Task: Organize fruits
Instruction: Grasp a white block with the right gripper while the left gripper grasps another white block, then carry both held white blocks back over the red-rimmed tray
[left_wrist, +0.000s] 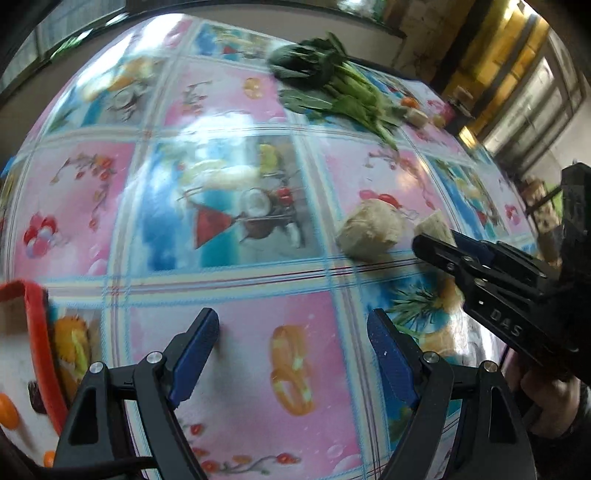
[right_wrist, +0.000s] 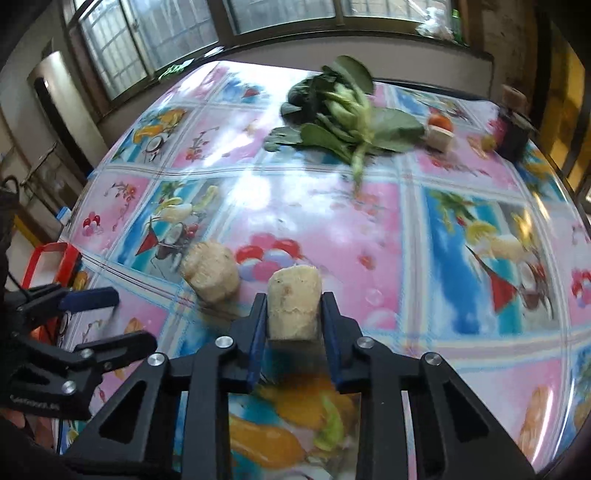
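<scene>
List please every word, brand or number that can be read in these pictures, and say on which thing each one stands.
"DAS": raised letters on the black body of the right gripper, left wrist view.
Embossed lettering on the body of the left gripper, right wrist view: too small and blurred to read.
The tablecloth carries only pictures of fruit and drinks, no readable words.

The left claw (left_wrist: 293, 343) sits at the lower centre, fingers spread wide. The right claw (right_wrist: 293, 314) is clamped, reaching in from the right edge of the left view.

Leafy greens (right_wrist: 340, 110) lie on a table (right_wrist: 388, 236) under a glossy fruit-print cloth, windows (right_wrist: 155, 40) behind.
</scene>
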